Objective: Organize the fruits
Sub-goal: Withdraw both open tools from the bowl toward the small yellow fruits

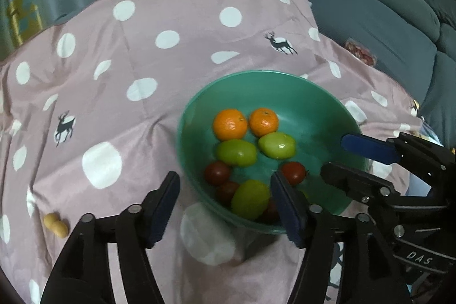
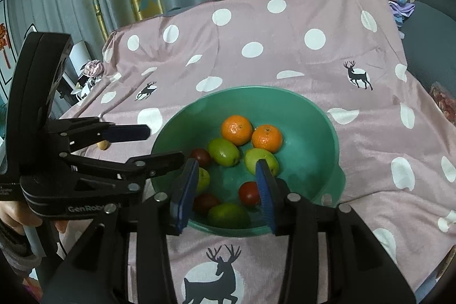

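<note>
**Fruit gathered in the green bowl**

Fruit sits in the green bowl point(image 2: 313, 116) near the front edge of the pink spotted cloth point(image 2: 256, 27): two oranges point(image 2: 237, 129) toward the bowl's far side, green fruits point(image 2: 223, 152) in the middle, red ones point(image 2: 248, 192) nearer. Both tongs hover at the bowl's near rim, the left gripper point(image 1: 225, 207) and right gripper point(image 2: 226, 195) released, grasping nothing. A small yellow piece point(image 1: 56, 224) lies on the cloth beside the left edge.

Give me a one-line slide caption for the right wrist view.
Open right gripper poised over a green bowl of oranges, green fruits and red fruits on a pink polka-dot cloth.
</note>
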The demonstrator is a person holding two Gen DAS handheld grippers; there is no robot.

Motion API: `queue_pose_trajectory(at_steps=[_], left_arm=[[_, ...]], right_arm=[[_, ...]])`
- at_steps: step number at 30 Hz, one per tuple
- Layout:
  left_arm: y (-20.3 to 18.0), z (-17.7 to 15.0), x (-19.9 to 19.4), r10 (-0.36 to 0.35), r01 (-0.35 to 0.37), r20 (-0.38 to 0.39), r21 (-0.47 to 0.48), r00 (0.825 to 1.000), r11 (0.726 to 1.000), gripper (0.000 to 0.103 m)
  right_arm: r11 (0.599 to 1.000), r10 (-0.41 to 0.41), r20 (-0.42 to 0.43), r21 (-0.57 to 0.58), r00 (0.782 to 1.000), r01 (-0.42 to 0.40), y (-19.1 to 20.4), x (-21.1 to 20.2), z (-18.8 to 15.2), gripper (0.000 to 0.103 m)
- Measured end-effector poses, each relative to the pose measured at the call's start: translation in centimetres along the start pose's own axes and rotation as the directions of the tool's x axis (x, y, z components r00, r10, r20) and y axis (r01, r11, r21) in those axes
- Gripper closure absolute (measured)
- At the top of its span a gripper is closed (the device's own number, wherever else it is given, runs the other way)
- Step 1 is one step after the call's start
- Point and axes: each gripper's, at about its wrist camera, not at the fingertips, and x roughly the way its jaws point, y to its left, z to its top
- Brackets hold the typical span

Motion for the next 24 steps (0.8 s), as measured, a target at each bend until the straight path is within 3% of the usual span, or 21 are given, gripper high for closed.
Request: queue_pose_trajectory(at_steps=[3, 6, 10, 15, 18, 24], left_arm=[[0.6, -0.4, -0.7, 0.002, -0.002, 0.004, -0.03, 1.0, 1.0, 0.032], [1.4, -1.1, -1.3, 0.004, -0.003, 0.009, -0.07, 1.0, 0.998, 0.016], [3.1, -2.4, -1.6, -0.017, 0.017, -0.002, -0.172, 1.0, 0.985, 0.015], [4.4, -3.9, -2.5, 0.011, -0.012, -0.004, -0.223, 1.0, 0.975, 0.01], [5.6, -4.9, -3.6, 0.012, -0.007, 0.014, -0.27, 1.0, 0.963, 0.004], [7.4, -6.6, -5.7, 0.064, -0.047, 0.039, -0.34, 0.997, 0.939, 0.003]], right_arm=[[1.0, -0.002, 0.007, -0.001, 1.0, 0.002, 0.2, -0.3, 0.1, 0.053], [1.0, 0.001, 0.017, 0.004, 1.0, -0.001, 0.4, -0.7, 0.1, 0.038], [1.0, 0.007, 0.04, 0.019, 0.999, -0.008, 0.5, -1.4, 0.3, 0.026], [1.0, 0.009, 0.036, 0.017, 0.999, -0.01, 1.1, -1.7, 0.4, 0.012], [1.0, 0.007, 0.038, 0.004, 0.999, -0.007, 1.8, -2.0, 0.3, 0.011], [1.0, 0.017, 0.041, 0.001, 0.999, -0.017, 2.6, -2.3, 0.2, 0.01]])
